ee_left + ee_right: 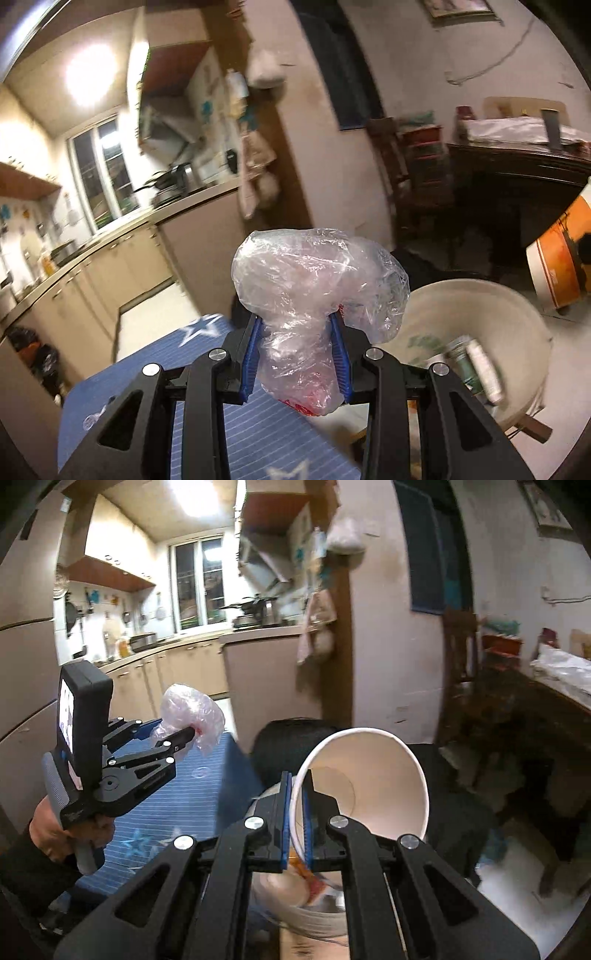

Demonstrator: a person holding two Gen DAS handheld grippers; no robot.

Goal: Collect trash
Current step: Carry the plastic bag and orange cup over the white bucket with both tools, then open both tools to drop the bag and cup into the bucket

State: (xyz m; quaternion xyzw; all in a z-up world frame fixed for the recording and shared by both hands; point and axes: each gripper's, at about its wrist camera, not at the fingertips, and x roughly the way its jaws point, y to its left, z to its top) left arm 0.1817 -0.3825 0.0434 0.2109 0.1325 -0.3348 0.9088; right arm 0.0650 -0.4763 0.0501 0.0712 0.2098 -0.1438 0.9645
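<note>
Clearly, crumpled plastic wrap (317,288) sits pinched between left jaws.

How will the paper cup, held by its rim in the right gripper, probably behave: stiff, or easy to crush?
The paper cup is probably light and looks empty. The right gripper pinches only one thin wall, so the rim may bend. Held at the edge, it could swing or slip.

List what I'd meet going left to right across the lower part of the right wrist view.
Hand → left gripper holding crumpled plastic bag → blue striped tablecloth → right gripper pinching the paper cup rim.
</note>
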